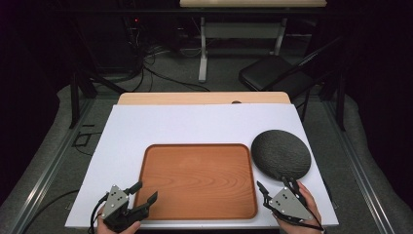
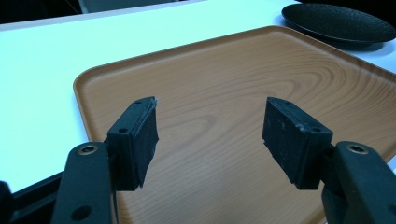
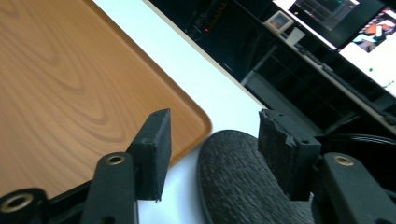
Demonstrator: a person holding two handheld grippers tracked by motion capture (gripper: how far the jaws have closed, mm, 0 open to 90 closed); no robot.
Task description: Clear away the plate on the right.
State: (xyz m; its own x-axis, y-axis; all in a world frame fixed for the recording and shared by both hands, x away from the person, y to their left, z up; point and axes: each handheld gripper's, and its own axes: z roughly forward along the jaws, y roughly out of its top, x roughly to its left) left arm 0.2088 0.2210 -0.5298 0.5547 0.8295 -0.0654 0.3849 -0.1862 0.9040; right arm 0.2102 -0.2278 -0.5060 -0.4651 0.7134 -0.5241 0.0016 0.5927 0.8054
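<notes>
Nearest the high camera, at the desk's point(image 1: 126, 126) front edge, the person's two hands each hold a gripper. The left gripper point(image 1: 144, 191) has its jaws spread wide and empty, sitting over the near left corner of the wooden tray point(image 1: 198, 179); in the left gripper view the bare tray point(image 2: 243, 93) lies between and beyond the pads. The right gripper point(image 1: 273, 186) is also wide and holds nothing, pointing at the near rim of the black textured plate point(image 1: 281, 153), which rests on the white desk just beside the tray's right edge. In the right gripper view the plate point(image 3: 238, 186) lies between and just below the pads. I judge this as the approach to picking up the plate: next the right jaws need to straddle its low rim and close firmly, likely to carry it onto the tray
</notes>
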